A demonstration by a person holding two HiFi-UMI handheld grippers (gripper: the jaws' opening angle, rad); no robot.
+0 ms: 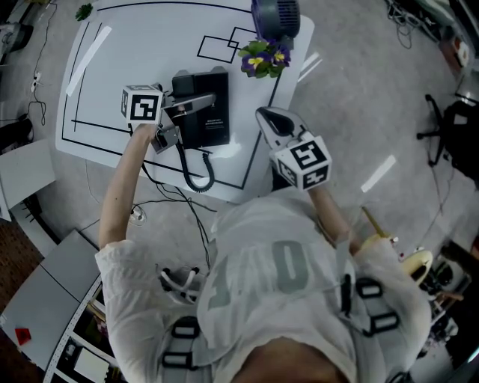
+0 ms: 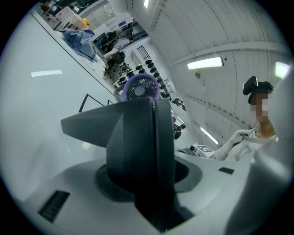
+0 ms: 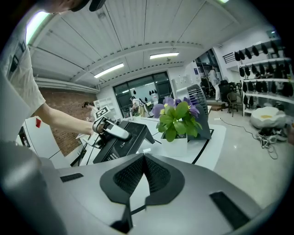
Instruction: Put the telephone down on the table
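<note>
The fingers of my left gripper [image 1: 182,107] pinch the smooth grey handset [image 1: 200,102] over the left side of the boxy black telephone [image 1: 209,127]. It lies on the white table [image 1: 112,75] near the front edge; whether they touch I cannot tell. My right gripper [image 3: 144,158] has 2 ribbed fingers pressed together, empty, by the right edge. Only its view shows the white pot [image 3: 177,144] under the flowers [image 1: 262,58]. The round purple fan [image 1: 275,16] stands at the far edge.
</note>
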